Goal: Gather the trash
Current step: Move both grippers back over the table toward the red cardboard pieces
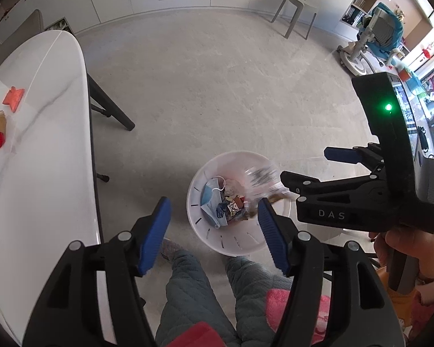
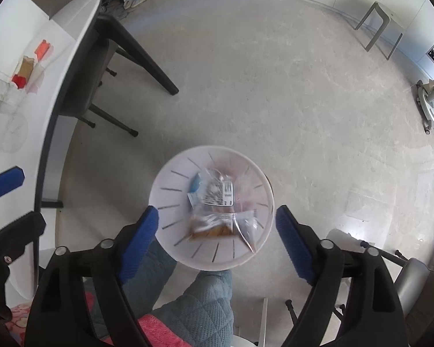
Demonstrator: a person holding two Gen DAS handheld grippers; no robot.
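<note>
A white round trash bin stands on the floor by my legs; it also shows in the right wrist view. It holds a blue face mask and wrappers. A clear plastic wrapper, blurred, is in the air over the bin; in the left wrist view it is just off the right gripper's fingertips. My right gripper is open and empty above the bin. My left gripper is open and empty beside the bin. More trash lies on the white table: red scraps and a brown piece.
The table's black legs and a chair stand left of the bin. A grey stool stands at the far wall. A wheeled stand is at the far right. The floor is grey.
</note>
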